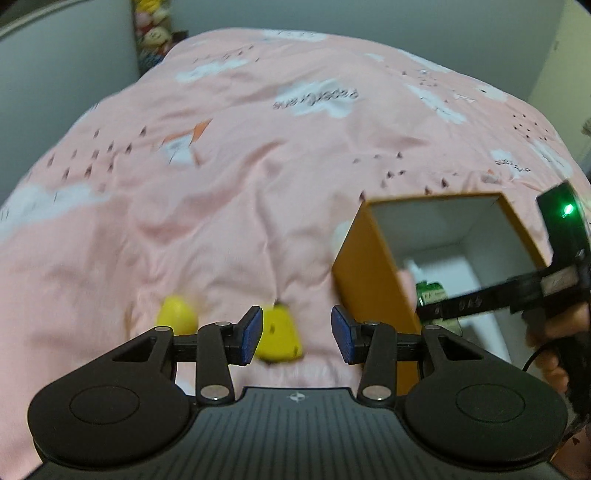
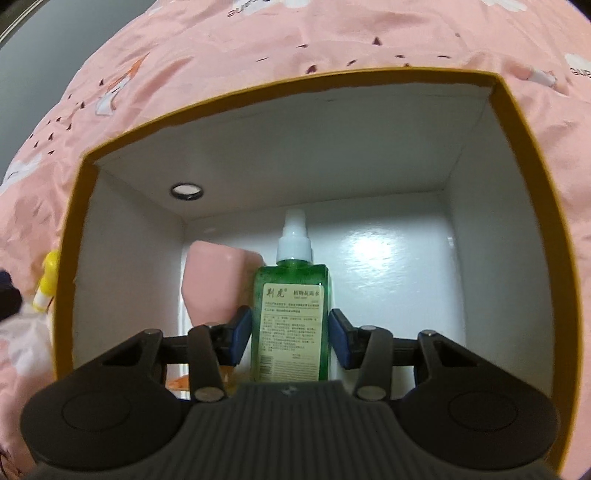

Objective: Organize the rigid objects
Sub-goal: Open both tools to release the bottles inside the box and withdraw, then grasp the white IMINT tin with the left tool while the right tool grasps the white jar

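Observation:
An orange box point(image 1: 373, 273) with a white inside sits on the pink bedspread; it also fills the right wrist view point(image 2: 532, 206). My right gripper point(image 2: 290, 334) reaches into the box, its jaws close around a green spray bottle point(image 2: 290, 317) with a white cap. A small gap shows at each pad point(image 2: 338, 332). A pink object point(image 2: 214, 280) lies in the box left of the bottle. My left gripper point(image 1: 296, 334) is open and empty above a yellow object point(image 1: 279, 338) on the bed. A second yellow object point(image 1: 177, 314) lies to its left.
The pink bedspread point(image 1: 221, 184) covers the whole bed. A yellow and white toy point(image 2: 46, 280) lies outside the box's left wall. A round hole point(image 2: 186, 191) marks the box's far wall. Grey walls and stuffed toys point(image 1: 155, 33) stand beyond the bed.

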Demonstrator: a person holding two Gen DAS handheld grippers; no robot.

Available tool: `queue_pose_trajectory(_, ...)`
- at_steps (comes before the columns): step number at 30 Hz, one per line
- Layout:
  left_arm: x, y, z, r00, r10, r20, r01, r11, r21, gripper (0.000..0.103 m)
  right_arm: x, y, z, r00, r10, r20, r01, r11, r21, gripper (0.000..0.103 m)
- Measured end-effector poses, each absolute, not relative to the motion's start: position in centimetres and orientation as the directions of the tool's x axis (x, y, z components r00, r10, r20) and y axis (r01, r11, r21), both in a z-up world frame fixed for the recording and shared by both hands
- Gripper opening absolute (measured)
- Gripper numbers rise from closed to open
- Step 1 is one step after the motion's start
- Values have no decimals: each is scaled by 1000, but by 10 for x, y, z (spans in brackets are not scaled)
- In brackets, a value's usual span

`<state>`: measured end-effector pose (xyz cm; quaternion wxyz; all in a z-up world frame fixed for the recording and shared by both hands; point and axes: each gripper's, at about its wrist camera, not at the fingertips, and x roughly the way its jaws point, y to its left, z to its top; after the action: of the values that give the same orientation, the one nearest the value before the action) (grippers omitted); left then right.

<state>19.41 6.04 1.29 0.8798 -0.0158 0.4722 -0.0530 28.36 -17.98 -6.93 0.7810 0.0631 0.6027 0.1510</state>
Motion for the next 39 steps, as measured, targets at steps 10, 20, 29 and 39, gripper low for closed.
queue_pose_trajectory(10,147,71,-16,521,-99,-848,-8,993,-120,51,268,-163,-66,247,305,-920,-236,939,248,46)
queue_pose_trajectory(20,109,62,-11,573,-111,-812,14,992,-125,51,207,-162,0,448,337,-828,-369,913,172,55)
queue_pose_trajectory(29,75,72,-5,600,-111,-792,3,991,-137,51,129,-133,49,530,461,-712,-510,844,167,57)
queue_pose_trajectory(39,54,105,-22,573,-150,-806,-48,975,-216,45,91,-75,27,400,497,-770,-651,745,143,44)
